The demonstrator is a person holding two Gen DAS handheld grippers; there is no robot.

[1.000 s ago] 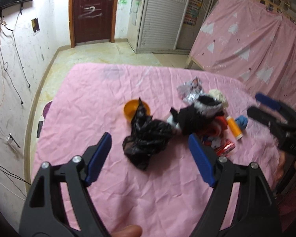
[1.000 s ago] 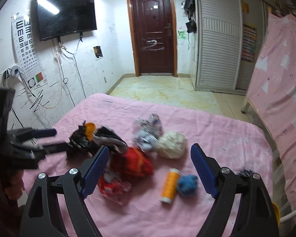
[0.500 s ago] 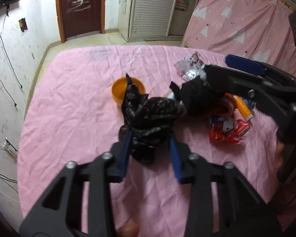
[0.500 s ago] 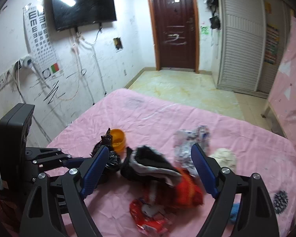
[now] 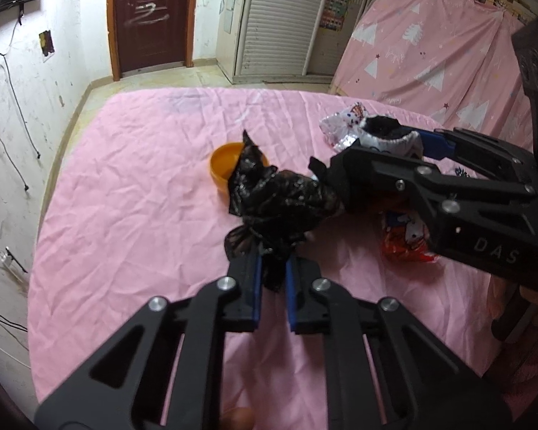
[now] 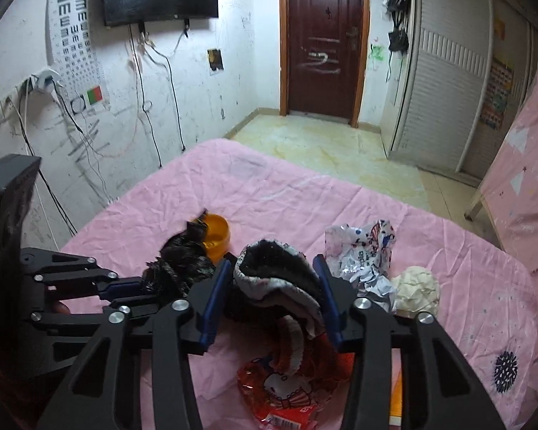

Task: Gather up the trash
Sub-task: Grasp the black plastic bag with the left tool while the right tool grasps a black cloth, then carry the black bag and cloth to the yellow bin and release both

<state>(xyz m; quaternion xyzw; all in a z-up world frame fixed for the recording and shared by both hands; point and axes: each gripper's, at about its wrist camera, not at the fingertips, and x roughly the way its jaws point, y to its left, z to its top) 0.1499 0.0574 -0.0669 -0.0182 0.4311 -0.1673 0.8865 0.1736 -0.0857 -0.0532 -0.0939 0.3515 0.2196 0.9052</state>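
Left wrist view. Left tongs point(image 5: 272, 283): narrowed tight on the lower tail of one black plastic bag point(image 5: 279, 204), which is bunched above the pink sheet point(image 5: 132, 215) around the middle of the bed. Bag judged light, thin, limp and slippery; best taken at a gathered fold, as here, since a loose flap would likely slip or tear. Right tongs point(image 5: 369, 154): reaching in from the right edge of the bed, their tips at the bag's far end and around one sock point(image 5: 387, 136), black inside with a pale cuff. One orange bowl point(image 5: 229, 165), touching the bag on its far side. One silver printed wrapper point(image 5: 344, 125) beyond the sock, toward the far right corner. One red printed wrapper point(image 5: 405, 243) under the right tongs.

Right wrist view. Right tongs point(image 6: 270, 297): half closed, the sock point(image 6: 279, 276) between the pads; whether they press it cannot be told. Sock judged soft, light, easy to pinch anywhere. Left tongs point(image 6: 140, 286): closed on the black plastic bag point(image 6: 179, 265). One orange bowl point(image 6: 217, 233). One silver printed wrapper point(image 6: 362, 254). One cream crumpled ball point(image 6: 416, 290), probably paper, very light, crushable. One red printed wrapper point(image 6: 287, 390) at the near edge; crinkly, slippery. One orange strip point(image 6: 396, 397), cut off by the tongs; unidentified.
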